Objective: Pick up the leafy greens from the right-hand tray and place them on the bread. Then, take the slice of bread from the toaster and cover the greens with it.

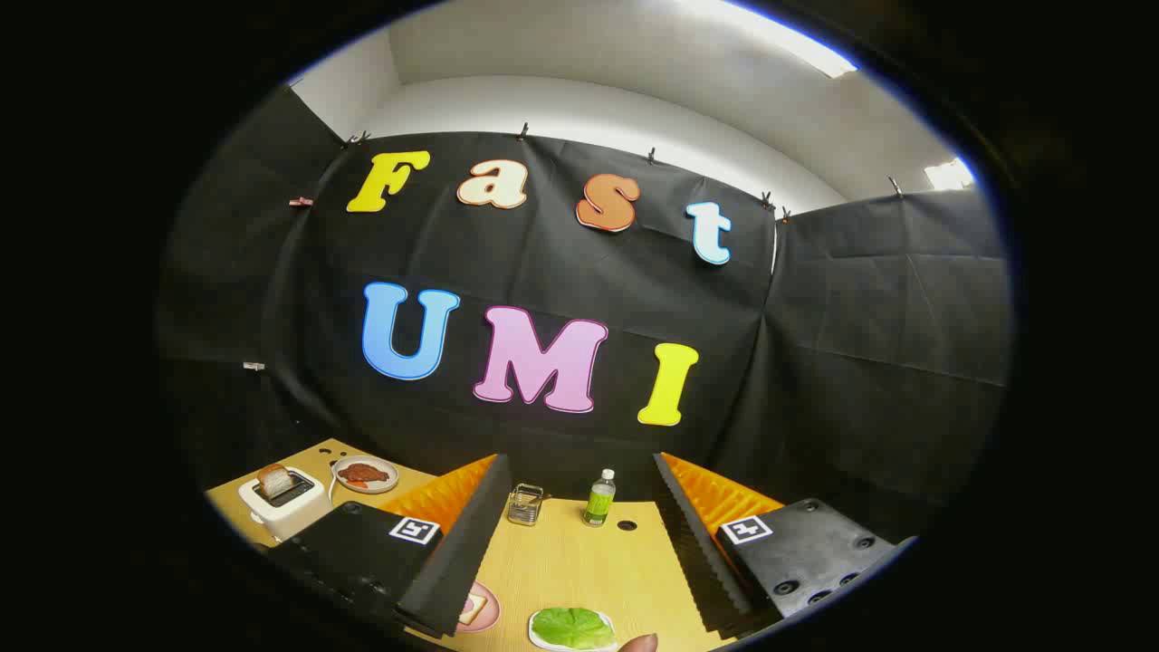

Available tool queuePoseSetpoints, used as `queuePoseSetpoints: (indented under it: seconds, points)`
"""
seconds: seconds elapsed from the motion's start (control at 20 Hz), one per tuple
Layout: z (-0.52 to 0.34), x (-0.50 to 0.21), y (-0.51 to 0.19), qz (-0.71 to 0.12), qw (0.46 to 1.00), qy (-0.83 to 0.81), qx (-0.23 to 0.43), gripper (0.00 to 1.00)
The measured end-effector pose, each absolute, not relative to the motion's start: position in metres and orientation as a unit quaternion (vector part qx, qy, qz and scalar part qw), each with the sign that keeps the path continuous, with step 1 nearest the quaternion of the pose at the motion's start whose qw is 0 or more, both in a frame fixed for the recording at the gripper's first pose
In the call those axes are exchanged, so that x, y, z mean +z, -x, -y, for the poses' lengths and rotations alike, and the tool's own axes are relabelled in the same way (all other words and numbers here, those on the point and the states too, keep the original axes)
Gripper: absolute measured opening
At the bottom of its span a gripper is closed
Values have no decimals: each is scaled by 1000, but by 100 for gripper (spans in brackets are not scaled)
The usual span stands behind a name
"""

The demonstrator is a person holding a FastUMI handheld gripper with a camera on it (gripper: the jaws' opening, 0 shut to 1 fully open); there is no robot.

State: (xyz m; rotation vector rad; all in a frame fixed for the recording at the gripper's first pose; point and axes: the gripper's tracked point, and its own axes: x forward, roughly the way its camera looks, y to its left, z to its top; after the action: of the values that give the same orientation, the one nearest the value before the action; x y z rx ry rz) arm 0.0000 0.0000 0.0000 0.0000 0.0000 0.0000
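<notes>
The leafy greens point(572, 627) lie on a white tray point(541, 638) on the wooden table, between my fingers and close in front. A slice of bread point(472, 608) rests on a pink plate point(490, 616) to the left of the greens, partly hidden by my left finger point(462, 548). Far off to the left stands a white toaster point(283, 507) with a second bread slice point(273, 480) sticking out of its slot. My gripper point(579, 543) is open above the table, with nothing between its fingers.
A plate with reddish-brown food point(365, 474) sits behind the toaster. A small metal wire holder point(525, 504) and a green bottle point(598, 498) stand at the table's far edge, near a round hole point(627, 525). A fingertip point(641, 644) shows beside the greens tray.
</notes>
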Motion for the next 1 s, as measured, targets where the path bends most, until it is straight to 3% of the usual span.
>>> queuePoseSetpoints:
  seconds: [1.0]
  points:
    - [-3, -16, 4, -29, 1000, 2, 8, 96]
